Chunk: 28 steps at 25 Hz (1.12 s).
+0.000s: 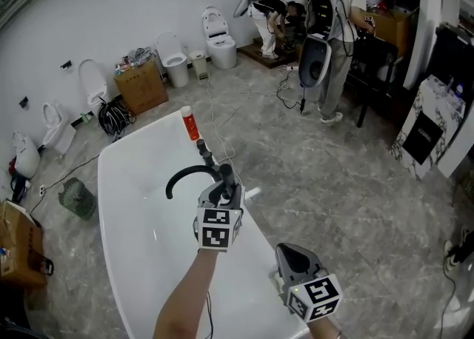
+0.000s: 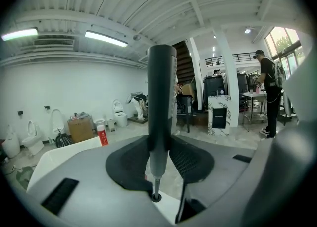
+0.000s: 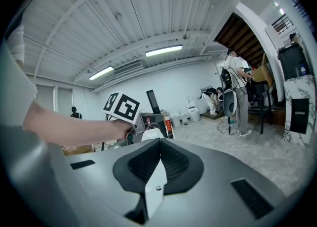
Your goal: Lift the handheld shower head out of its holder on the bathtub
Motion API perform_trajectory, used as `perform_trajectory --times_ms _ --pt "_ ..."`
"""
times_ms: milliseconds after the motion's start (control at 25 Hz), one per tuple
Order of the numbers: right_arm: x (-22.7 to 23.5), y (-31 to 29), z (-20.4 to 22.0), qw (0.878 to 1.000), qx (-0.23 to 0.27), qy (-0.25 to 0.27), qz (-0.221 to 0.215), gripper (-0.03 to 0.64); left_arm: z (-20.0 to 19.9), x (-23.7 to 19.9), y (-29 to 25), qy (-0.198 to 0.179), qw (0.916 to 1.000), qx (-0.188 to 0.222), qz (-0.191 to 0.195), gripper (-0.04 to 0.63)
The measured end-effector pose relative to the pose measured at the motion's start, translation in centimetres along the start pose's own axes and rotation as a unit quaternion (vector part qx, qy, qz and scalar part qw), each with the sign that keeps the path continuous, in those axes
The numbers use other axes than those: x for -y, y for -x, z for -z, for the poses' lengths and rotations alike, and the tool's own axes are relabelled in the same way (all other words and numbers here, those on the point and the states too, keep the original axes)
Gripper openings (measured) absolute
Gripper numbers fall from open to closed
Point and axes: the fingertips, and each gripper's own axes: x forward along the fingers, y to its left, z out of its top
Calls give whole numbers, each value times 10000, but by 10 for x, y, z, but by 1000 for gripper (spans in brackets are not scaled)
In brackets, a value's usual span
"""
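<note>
The handheld shower head point(image 1: 226, 175) is a dark, slim wand standing upright over the right rim of the white bathtub point(image 1: 141, 204). My left gripper point(image 1: 224, 188) is shut on its handle. In the left gripper view the wand point(image 2: 161, 92) runs straight up between the jaws of the left gripper point(image 2: 161, 157), and its lower end narrows to a thin metal stem. A curved black faucet spout point(image 1: 185, 174) arcs over the tub just left of it. My right gripper point(image 1: 291, 252) hovers lower right, shut and holding nothing point(image 3: 159, 144). From there I see the wand point(image 3: 151, 101).
A red-and-white bottle point(image 1: 190, 123) stands on the tub's far rim. Toilets point(image 1: 218, 38) and a cardboard box point(image 1: 141, 86) line the back wall. A person point(image 1: 342, 27) stands far right beside a marble panel point(image 1: 426, 130). A wire basket point(image 1: 76, 197) sits left of the tub.
</note>
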Motion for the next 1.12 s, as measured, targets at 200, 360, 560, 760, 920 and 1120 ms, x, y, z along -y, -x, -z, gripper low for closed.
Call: perform_trajectory --times_ms 200,360,560,760,920,1120 --pt "-16 23 -11 9999 95 60 47 6 -21 9 27 -94 9999 112 37 141" --pt "-31 40 -21 9998 142 97 84 6 -39 12 52 -188 9996 210 73 141" --pt "-51 59 -31 9996 187 138 141 6 -56 15 81 -218 9992 305 155 141" --pt "-63 78 -44 9993 259 209 142 6 -72 24 106 -293 9987 380 176 141" --pt "-76 88 -48 9992 299 240 139 6 -80 27 123 -325 9983 443 198 141" --pt "-87 98 -50 9990 316 292 118 6 -85 29 138 -354 9980 482 194 141"
